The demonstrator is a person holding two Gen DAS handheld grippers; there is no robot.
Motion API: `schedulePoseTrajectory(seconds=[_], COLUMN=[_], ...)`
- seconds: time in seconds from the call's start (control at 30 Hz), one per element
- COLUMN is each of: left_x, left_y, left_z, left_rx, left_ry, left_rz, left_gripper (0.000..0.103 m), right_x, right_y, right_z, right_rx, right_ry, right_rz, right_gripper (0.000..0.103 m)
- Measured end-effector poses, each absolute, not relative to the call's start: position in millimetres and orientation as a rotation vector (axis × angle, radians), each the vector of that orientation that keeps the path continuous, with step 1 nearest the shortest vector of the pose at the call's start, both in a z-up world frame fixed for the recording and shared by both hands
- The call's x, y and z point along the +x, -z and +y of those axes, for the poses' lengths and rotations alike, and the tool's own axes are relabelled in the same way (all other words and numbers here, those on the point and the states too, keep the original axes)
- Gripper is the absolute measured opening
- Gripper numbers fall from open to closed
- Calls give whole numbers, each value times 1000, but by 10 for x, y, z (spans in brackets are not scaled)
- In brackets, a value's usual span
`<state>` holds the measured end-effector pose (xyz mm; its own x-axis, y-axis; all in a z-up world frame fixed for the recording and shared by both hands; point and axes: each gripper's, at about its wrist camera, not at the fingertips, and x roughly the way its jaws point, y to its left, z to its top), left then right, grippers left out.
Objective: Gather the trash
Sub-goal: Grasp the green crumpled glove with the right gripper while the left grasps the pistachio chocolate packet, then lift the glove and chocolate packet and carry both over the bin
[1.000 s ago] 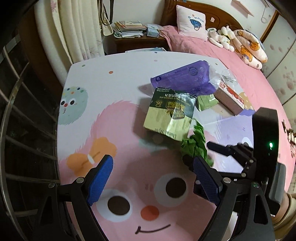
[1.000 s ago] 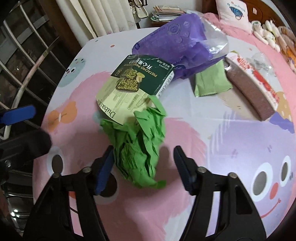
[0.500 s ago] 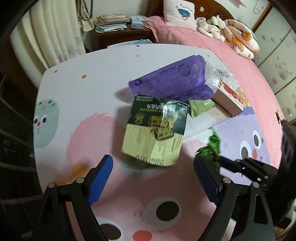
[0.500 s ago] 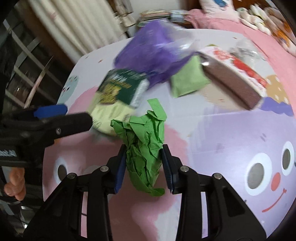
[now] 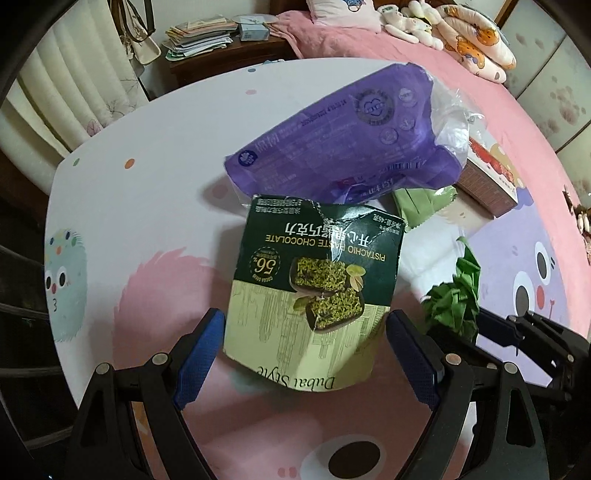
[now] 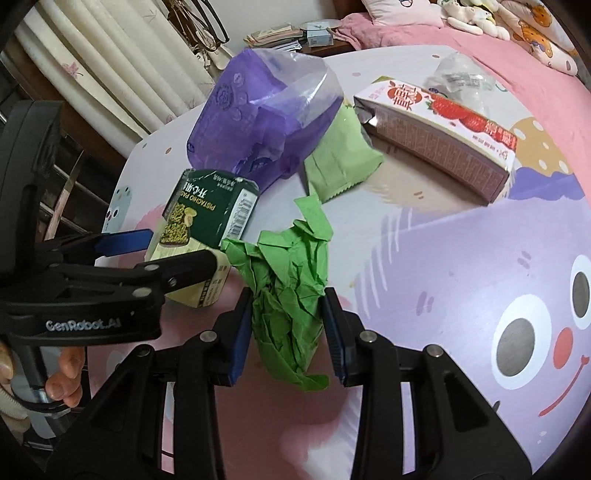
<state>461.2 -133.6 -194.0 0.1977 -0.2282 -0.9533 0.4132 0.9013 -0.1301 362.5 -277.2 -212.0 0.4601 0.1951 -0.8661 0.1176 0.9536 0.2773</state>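
My right gripper (image 6: pixel 288 332) is shut on a crumpled green paper wad (image 6: pixel 284 291) and holds it just above the table; the wad also shows in the left wrist view (image 5: pixel 454 295). My left gripper (image 5: pixel 306 358) is open, its blue pads on either side of the near end of a dark green pistachio chocolate box (image 5: pixel 317 288), without touching it. The box (image 6: pixel 207 218) lies flat. Behind it lie a purple plastic bag (image 5: pixel 343 144), a pale green packet (image 6: pixel 340 158) and a strawberry carton (image 6: pixel 436 136).
The round table (image 5: pixel 140 206) has a cartoon cloth. A clear plastic wrapper (image 6: pixel 458 77) lies behind the carton. A pink bed with plush toys (image 5: pixel 472 33) and a nightstand with papers (image 5: pixel 207 33) stand beyond. Curtains (image 6: pixel 110 55) hang at the left.
My right gripper closed on the green paper wad and lifted it. My left gripper moved forward until its open pads came to either side of the chocolate box.
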Motion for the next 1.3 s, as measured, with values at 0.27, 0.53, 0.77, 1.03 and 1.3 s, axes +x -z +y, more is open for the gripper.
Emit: schedulePoseTrajectory(seconds=[0.27,0.53,0.77,1.03,1.3], left_x=[4703,4626,4407,3754,2618], left_y=[2174,2125,1969,1583,1202], left_z=[-1460,-1485,-1439,-1408,-1457], left_rx=[205,180,146,97,3], left_ry=[443,461,448,380,281], left_rz=[1326,1292,1262,1225,1189], left_gripper=[90,77,74,74,74], right_x=[3610,3539,3396,2942,2188], right_y=[2151,2151,2060,1818,1515], right_z=[-2806,-2873,-2921,-3065,-3361], right_rx=[337,350,349,341,303], right_ry=[-48,-57,-83,-141,-250], right_rz=[1094,1090,1079,1050,1047], right_gripper=[33,33,33,33,33])
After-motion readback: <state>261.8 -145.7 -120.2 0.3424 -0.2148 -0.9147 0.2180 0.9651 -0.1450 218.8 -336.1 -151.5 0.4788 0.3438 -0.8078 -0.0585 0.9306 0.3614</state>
